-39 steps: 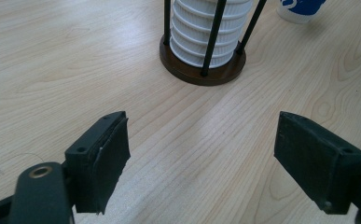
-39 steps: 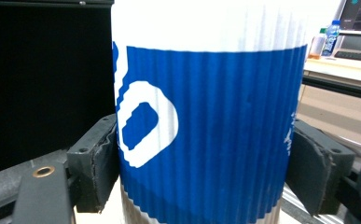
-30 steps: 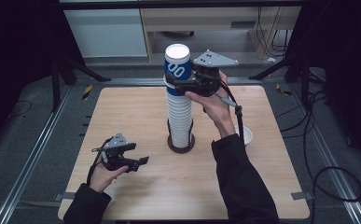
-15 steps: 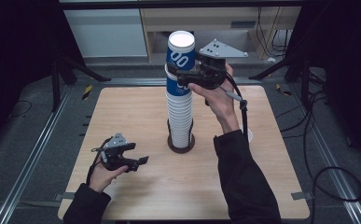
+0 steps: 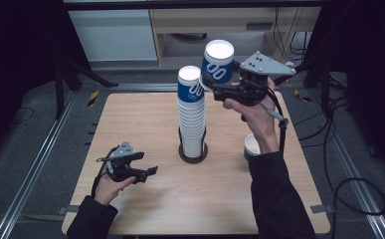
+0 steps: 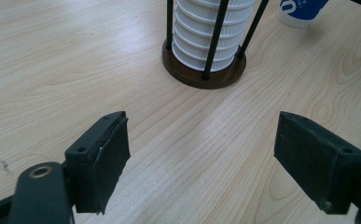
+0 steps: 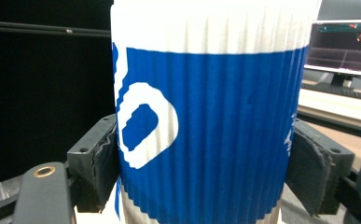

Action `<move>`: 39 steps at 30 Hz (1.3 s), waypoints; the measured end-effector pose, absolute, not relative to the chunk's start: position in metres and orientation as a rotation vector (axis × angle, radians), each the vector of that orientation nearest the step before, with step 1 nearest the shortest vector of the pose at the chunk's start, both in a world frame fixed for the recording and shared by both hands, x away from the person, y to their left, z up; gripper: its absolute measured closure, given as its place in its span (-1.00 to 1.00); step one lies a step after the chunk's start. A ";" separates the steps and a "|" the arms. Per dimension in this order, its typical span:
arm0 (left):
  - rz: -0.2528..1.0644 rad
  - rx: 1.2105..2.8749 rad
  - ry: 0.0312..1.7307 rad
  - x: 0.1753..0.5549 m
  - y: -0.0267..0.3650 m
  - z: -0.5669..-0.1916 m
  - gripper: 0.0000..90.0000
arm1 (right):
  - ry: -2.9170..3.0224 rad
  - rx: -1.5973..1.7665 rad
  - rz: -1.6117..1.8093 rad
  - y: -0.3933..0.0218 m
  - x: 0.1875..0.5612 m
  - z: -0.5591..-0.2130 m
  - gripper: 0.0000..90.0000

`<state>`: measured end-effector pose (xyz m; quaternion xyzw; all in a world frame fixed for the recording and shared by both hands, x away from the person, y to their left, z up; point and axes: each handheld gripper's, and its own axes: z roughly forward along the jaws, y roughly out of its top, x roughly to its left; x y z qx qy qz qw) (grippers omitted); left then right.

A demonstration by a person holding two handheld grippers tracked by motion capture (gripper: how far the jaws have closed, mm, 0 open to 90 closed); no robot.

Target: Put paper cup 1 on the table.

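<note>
The right gripper (image 5: 219, 85) clamps a blue-and-white ribbed paper cup (image 5: 217, 64), held right of the tall cup stack (image 5: 191, 117). The left gripper (image 5: 147, 171) rests open and empty on the near-left of the wooden table (image 5: 140, 124).

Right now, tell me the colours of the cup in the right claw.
Blue with white markings and a white rim, clearest in the right gripper view.
</note>
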<state>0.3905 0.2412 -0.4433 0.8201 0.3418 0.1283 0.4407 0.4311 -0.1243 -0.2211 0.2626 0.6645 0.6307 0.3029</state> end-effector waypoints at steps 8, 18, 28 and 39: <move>0.319 2.045 0.838 0.389 0.239 -0.443 -0.61 | 1.816 0.741 1.614 -0.154 0.414 -0.254 -0.53; 0.315 2.045 0.831 0.387 0.239 -0.442 -0.61 | 1.885 0.791 1.592 -0.174 0.402 -0.298 -0.53; 0.314 2.046 0.828 0.386 0.238 -0.441 -0.61 | 1.963 0.803 1.574 -0.176 0.400 -0.330 -0.53; 0.313 2.045 0.820 0.385 0.238 -0.439 -0.61 | 2.054 0.774 1.571 -0.171 0.395 -0.356 -0.53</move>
